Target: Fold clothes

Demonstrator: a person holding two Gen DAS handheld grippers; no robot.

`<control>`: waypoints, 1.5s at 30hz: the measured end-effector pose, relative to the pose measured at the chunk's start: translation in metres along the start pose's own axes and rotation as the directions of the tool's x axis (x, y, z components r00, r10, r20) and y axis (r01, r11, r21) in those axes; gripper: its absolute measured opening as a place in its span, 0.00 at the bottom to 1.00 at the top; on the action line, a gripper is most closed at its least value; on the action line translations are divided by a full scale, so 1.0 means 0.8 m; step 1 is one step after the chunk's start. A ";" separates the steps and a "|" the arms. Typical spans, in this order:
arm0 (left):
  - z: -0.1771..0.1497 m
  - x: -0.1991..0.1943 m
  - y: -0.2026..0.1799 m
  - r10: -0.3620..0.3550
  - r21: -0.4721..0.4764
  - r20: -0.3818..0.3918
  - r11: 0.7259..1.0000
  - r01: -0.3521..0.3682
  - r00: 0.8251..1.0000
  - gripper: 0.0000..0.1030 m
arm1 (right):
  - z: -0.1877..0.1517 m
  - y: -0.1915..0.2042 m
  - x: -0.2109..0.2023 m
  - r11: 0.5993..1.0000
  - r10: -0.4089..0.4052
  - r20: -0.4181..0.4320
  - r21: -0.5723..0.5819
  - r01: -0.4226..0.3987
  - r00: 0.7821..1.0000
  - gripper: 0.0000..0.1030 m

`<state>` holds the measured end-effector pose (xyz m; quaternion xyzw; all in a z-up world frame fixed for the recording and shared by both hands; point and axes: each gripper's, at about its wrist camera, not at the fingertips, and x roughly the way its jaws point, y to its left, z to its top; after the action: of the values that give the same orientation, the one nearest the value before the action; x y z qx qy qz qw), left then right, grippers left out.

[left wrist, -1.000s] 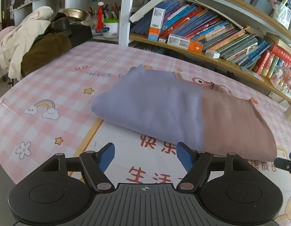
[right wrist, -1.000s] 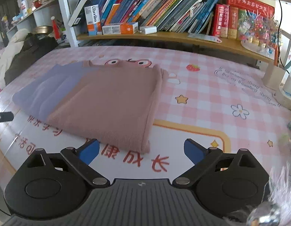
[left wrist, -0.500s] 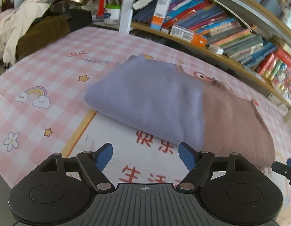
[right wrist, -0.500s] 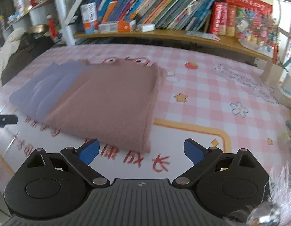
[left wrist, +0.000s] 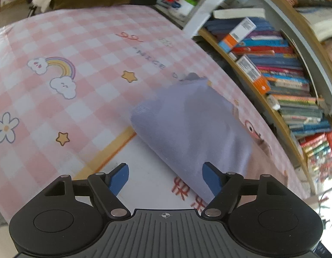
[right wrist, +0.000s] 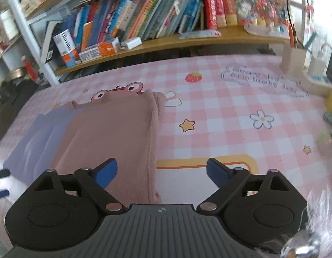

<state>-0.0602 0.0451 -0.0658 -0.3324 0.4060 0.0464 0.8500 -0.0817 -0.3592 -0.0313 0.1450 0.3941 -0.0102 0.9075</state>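
Left gripper (left wrist: 165, 177) spread wide and empty, poised just off the lilac end of the folded garment (left wrist: 194, 129). Right gripper (right wrist: 161, 172) likewise gaping and empty, straddling its pink end's edge. Garment flat on the checked tablecloth (right wrist: 219, 116), near the bookshelf (right wrist: 166, 43).

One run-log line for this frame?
stage: approach | garment: folded, flat on table | left tool: open, empty, purple end | right tool: open, empty, pink edge

Left black two-finger gripper (left wrist: 165, 177): blue finger pads (left wrist: 119, 178), black linkage arms, silver pivot screws, round black side discs, grey ribbed centre plate with crosshair mark. Right black two-finger gripper (right wrist: 161, 172): identical build, blue pads (right wrist: 106, 172).
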 end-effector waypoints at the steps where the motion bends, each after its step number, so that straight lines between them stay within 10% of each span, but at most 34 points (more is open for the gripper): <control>1: 0.002 0.001 0.003 -0.003 -0.015 0.001 1.000 0.003 1.000 0.70 | 0.000 0.000 0.003 1.000 -0.003 -0.007 0.013 0.003 1.000 0.80; 12: 0.038 0.036 0.039 -0.093 -0.257 0.033 0.961 0.098 0.995 0.46 | 0.001 -0.002 0.036 0.991 -0.022 -0.089 0.131 0.034 0.996 0.39; 18: 0.049 0.055 0.058 -0.128 -0.311 0.032 0.941 0.132 0.991 0.09 | -0.002 0.014 0.043 0.991 -0.002 -0.111 0.129 0.016 0.994 0.17; 33: 0.124 0.016 0.133 -0.078 -0.255 0.135 0.961 0.110 0.988 0.09 | -0.036 0.145 0.052 0.992 0.117 -0.155 -0.026 -0.122 0.981 0.15; 39: 0.123 0.032 0.139 -0.134 -0.276 0.118 0.947 0.162 0.984 0.25 | -0.038 0.142 0.051 0.993 0.112 -0.151 -0.012 -0.115 0.982 0.15; 45: 0.123 0.023 0.128 -0.137 -0.242 0.155 0.955 0.172 0.978 0.07 | -0.036 0.143 0.056 0.993 0.119 -0.155 -0.002 -0.120 0.981 0.15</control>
<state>-0.0185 0.1801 -0.0887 -0.4652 0.3104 0.0540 0.8273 -0.0563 -0.2375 -0.0532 0.1639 0.4541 0.0578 0.8739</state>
